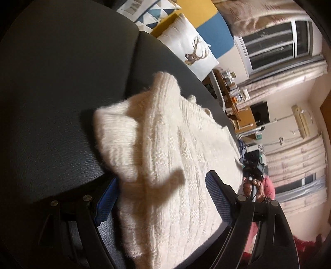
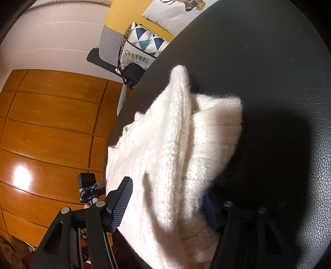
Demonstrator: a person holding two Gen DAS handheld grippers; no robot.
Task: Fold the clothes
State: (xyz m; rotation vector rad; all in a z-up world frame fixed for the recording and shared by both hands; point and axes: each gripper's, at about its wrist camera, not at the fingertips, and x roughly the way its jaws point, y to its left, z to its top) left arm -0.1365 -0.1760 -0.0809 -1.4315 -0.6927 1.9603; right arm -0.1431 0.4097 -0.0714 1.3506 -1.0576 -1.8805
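Where sweater [image 1: 165, 165] hides pads, grip unclear: left tool [image 1: 163, 198], right tool [image 2: 165, 207] (both straddling knit).

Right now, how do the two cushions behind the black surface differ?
The deer cushion is plain white with a single brown antlered deer printed on it; the triangle cushion is covered in blue, teal and grey triangles. In the right wrist view the triangle cushion has a black bag in front of it; the deer cushion has nothing in front. Both lean against the yellow backrest.
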